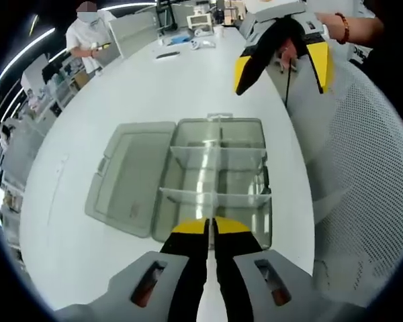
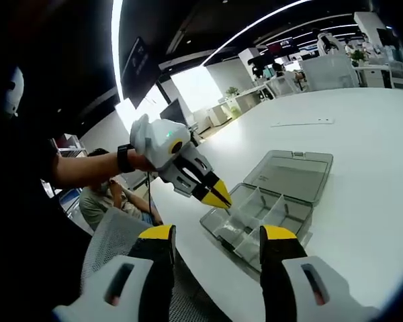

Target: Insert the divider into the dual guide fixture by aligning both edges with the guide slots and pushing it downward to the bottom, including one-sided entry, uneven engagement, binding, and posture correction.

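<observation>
A clear plastic compartment box [image 1: 255, 201] lies on the white table [image 1: 174, 87], its lid [image 1: 131, 178] folded open flat beside it. Two cross dividers [image 1: 188, 155] stand in it, and a long clear divider [image 1: 216, 161] runs down its middle. My left gripper [image 1: 211, 227] is shut at the box's near wall, its tips pinching the near end of that long divider. In the right gripper view the left gripper [image 2: 218, 196] touches down on the box [image 2: 255, 221] at its near end. My right gripper [image 2: 218, 235] is open and holds nothing, off the table edge; it also hangs open as the right gripper [image 1: 282, 70] beyond the box.
A white mesh chair [image 1: 363, 168] stands against the table's curved edge close to the box. A person [image 1: 87, 33] sits at the table's far end near several small items [image 1: 201, 27]. A flat strip [image 2: 302, 122] lies on the table past the lid.
</observation>
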